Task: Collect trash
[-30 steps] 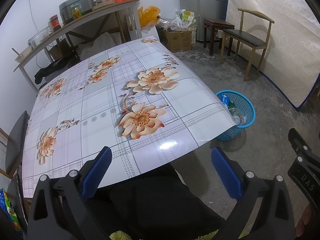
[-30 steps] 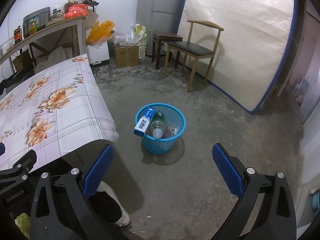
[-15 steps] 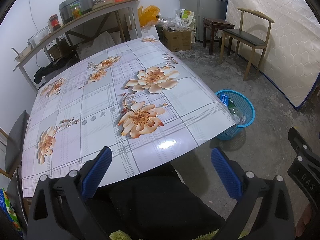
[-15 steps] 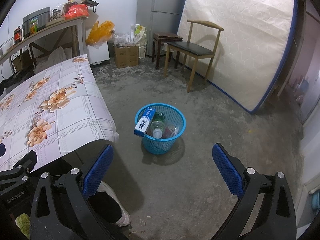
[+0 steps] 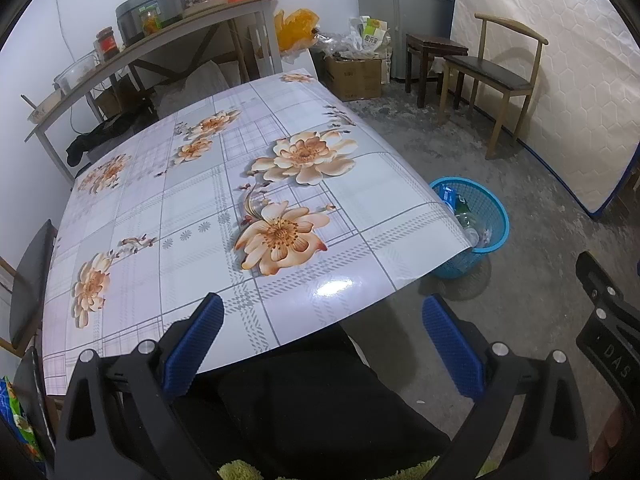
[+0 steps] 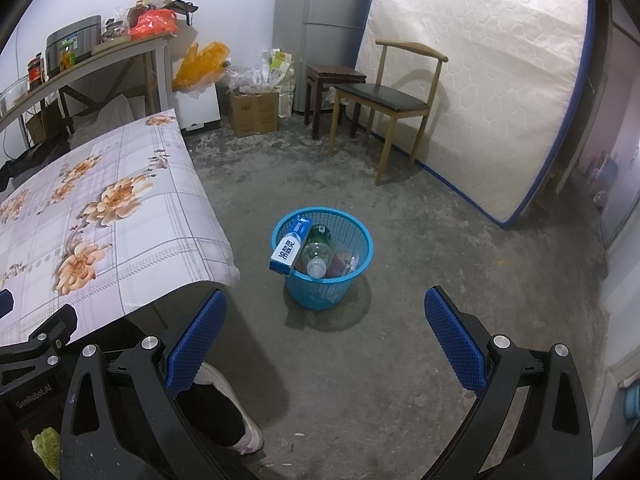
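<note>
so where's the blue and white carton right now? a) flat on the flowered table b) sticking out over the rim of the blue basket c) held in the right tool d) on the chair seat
b: the carton leans over the blue basket's rim, among bottles.

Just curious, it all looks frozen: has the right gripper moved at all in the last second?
No. In its own view the right gripper frames the blue basket and chair exactly as before.
</note>
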Action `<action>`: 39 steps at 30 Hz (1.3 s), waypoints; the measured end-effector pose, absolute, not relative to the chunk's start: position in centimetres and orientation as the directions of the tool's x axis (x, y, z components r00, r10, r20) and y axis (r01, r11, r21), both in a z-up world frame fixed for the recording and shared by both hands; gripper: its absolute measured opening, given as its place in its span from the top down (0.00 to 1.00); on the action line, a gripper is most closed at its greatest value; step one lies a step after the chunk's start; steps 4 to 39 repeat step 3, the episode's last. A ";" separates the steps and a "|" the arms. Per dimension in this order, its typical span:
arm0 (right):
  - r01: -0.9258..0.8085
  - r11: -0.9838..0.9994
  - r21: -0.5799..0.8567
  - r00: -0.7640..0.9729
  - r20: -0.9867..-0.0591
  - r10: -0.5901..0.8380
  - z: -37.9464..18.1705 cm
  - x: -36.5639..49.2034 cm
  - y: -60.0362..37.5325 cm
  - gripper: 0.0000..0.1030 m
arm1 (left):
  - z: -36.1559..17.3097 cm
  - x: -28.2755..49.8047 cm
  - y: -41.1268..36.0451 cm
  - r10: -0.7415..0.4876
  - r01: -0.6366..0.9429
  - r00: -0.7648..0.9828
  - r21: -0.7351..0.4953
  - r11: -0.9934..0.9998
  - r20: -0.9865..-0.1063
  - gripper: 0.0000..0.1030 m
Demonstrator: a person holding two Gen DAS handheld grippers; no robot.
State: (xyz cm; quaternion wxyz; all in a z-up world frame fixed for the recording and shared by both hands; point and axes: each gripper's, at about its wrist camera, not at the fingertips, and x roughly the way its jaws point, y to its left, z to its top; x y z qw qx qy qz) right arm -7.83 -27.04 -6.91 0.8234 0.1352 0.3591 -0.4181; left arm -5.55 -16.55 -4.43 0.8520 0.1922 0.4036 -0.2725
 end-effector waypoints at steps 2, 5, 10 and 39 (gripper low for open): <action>0.784 0.615 -0.078 0.394 -0.703 -0.591 -6.9 -7.8 -27.1 0.08 | -4.4 -5.5 -16.6 -0.310 0.621 0.523 0.106 0.777 -0.794 0.05; 0.785 0.615 -0.077 0.394 -0.704 -0.591 -6.9 -7.8 -27.1 0.08 | -4.4 -5.4 -16.6 -0.310 0.621 0.522 0.105 0.777 -0.795 0.05; 0.785 0.615 -0.077 0.394 -0.704 -0.591 -6.9 -7.8 -27.1 0.08 | -4.4 -5.4 -16.6 -0.310 0.621 0.522 0.105 0.777 -0.795 0.05; 0.785 0.615 -0.077 0.394 -0.704 -0.591 -6.9 -7.8 -27.1 0.08 | -4.4 -5.4 -16.6 -0.310 0.621 0.522 0.105 0.777 -0.795 0.05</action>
